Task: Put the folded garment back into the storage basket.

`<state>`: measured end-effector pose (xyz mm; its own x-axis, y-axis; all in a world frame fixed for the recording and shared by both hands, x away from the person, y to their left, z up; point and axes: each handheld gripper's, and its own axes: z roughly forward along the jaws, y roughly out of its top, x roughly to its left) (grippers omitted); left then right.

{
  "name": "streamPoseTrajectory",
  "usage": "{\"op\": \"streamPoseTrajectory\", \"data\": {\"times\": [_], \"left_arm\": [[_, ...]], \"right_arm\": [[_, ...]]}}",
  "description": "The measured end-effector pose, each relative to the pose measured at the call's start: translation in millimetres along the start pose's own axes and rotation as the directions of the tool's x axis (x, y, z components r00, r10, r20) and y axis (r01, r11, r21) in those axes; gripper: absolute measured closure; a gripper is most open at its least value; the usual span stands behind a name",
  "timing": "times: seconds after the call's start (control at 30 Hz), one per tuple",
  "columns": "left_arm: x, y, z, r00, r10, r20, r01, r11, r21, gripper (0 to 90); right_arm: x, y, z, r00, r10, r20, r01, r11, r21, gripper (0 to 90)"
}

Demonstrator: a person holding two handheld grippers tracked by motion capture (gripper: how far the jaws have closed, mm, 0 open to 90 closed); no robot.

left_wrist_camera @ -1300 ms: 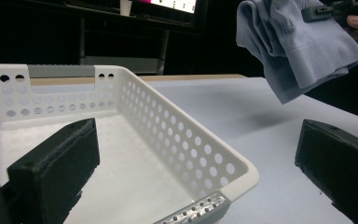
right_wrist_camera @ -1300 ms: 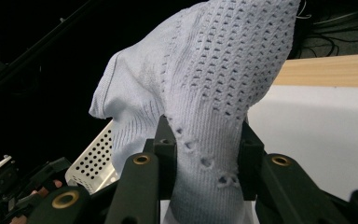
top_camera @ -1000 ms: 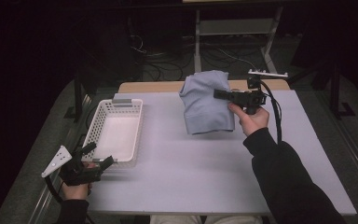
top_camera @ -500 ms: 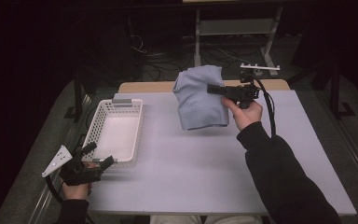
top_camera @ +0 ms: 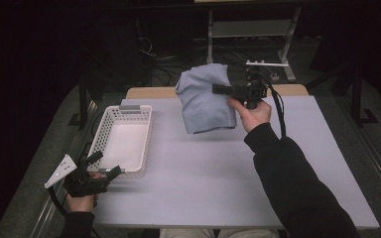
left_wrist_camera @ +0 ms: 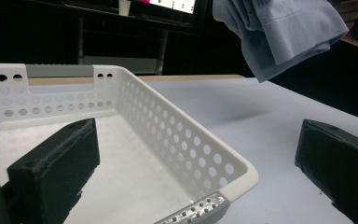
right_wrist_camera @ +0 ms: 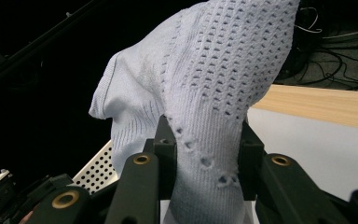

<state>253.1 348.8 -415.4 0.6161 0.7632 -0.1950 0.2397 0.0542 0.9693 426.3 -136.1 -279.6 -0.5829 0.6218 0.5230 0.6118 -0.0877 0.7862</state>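
Light-blue knit garment [top_camera: 206, 101] clamped in right gripper [top_camera: 226, 90], hanging clear above table [top_camera: 193, 168], basket [top_camera: 121, 141] down-left beside idle left gripper [top_camera: 105, 166], jaws apart.

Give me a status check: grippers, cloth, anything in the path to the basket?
Right hand-held gripper shut on blue cloth, held above the table. Left hand-held gripper open at the white basket, which holds nothing. No obstacle between cloth and basket.
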Motion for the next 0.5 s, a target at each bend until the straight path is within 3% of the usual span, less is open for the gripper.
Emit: {"op": "streamPoseTrajectory", "data": {"times": [0.5], "left_arm": [[0.2, 0.1, 0.1, 1.0000, -0.001, 0.003, 0.001, 1.0000, -0.001, 0.0]], "right_arm": [[19.8, 9.4, 24.4, 0.9995, -0.017, -0.029, 0.017, 1.000, 0.012, 68.4]]}}
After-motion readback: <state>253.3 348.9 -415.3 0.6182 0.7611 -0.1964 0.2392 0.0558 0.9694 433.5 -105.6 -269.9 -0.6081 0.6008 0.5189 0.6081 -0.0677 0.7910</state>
